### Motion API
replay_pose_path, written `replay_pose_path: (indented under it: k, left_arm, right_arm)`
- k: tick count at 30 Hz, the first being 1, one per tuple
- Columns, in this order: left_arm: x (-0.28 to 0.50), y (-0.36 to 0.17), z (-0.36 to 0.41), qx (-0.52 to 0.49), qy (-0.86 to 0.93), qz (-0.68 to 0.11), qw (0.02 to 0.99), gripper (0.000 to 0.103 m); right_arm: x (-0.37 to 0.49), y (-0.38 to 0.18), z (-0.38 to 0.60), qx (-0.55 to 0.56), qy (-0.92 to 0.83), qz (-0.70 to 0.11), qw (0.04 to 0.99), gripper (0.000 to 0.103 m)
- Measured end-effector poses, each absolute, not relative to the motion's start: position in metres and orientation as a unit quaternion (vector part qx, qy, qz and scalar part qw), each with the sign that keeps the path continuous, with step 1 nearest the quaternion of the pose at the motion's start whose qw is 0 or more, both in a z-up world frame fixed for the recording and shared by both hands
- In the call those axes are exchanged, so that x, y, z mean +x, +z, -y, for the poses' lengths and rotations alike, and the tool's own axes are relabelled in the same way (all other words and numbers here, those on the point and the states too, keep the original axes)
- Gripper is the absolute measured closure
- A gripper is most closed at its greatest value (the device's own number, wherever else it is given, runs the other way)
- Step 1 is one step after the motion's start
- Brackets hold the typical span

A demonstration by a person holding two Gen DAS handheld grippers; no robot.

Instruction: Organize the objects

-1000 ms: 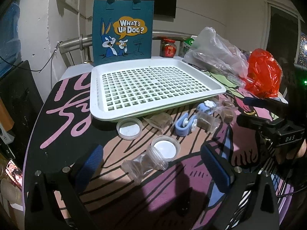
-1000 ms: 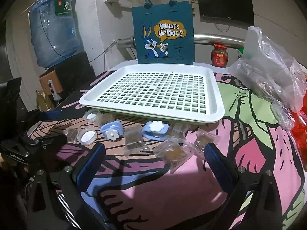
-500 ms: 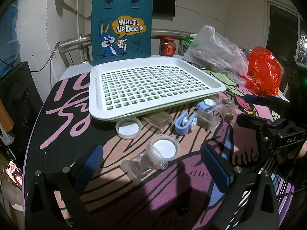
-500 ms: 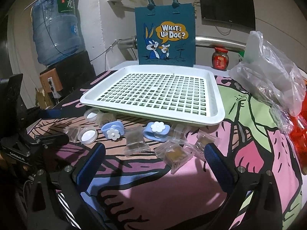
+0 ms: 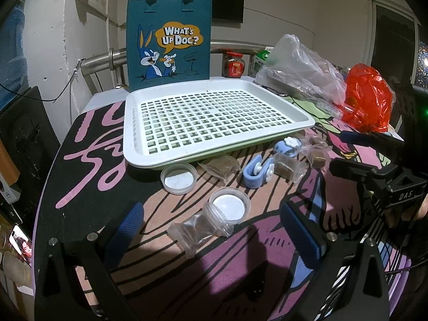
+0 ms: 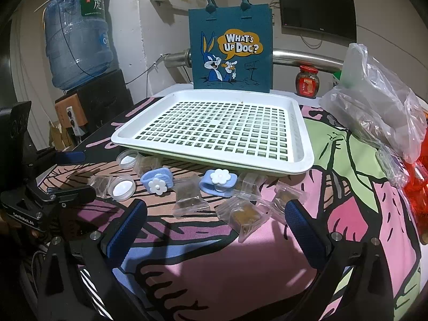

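A white slotted tray (image 5: 139, 144) (image 6: 302, 133) lies on the table. In front of it lie two white round lids (image 5: 178, 178) (image 5: 230, 207), two blue flower clips (image 6: 157, 180) (image 6: 219, 182) and several clear packets with brown cubes (image 6: 244, 215) (image 5: 199, 228). My left gripper (image 5: 214, 231) is open and empty, with a clear packet lying between its fingers. My right gripper (image 6: 214, 226) is open and empty just in front of the packets; it also shows at the right of the left wrist view (image 5: 355, 149).
A teal cartoon tote bag (image 5: 169, 42) stands behind the tray. A clear plastic bag (image 6: 374, 107), a red bag (image 5: 367, 101) and a red jar (image 6: 307, 81) sit at the right. A water bottle (image 6: 77, 34) stands at the far left.
Both grippers have shifted only slightly; the views drift a little. Nothing on the table has moved.
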State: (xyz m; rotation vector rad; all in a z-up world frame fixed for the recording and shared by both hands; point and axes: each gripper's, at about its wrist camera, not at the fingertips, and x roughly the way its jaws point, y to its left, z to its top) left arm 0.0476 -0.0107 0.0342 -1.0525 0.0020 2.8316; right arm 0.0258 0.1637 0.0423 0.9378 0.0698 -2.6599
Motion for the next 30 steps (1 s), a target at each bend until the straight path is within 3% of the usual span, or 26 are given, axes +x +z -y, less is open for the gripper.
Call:
replay_pose_path:
  k: [16, 30]
  left_arm:
    - [0.046, 0.031, 0.012, -0.356, 0.932, 0.005, 0.064, 0.0]
    - [0.043, 0.029, 0.02, -0.369, 0.928, 0.028, 0.053, 0.007]
  right_arm:
    - [0.026, 0.041, -0.163, 0.331, -0.929, -0.024, 0.162, 0.0]
    - [0.02, 0.037, -0.166, 0.344, -0.926, -0.016, 0.152, 0.0]
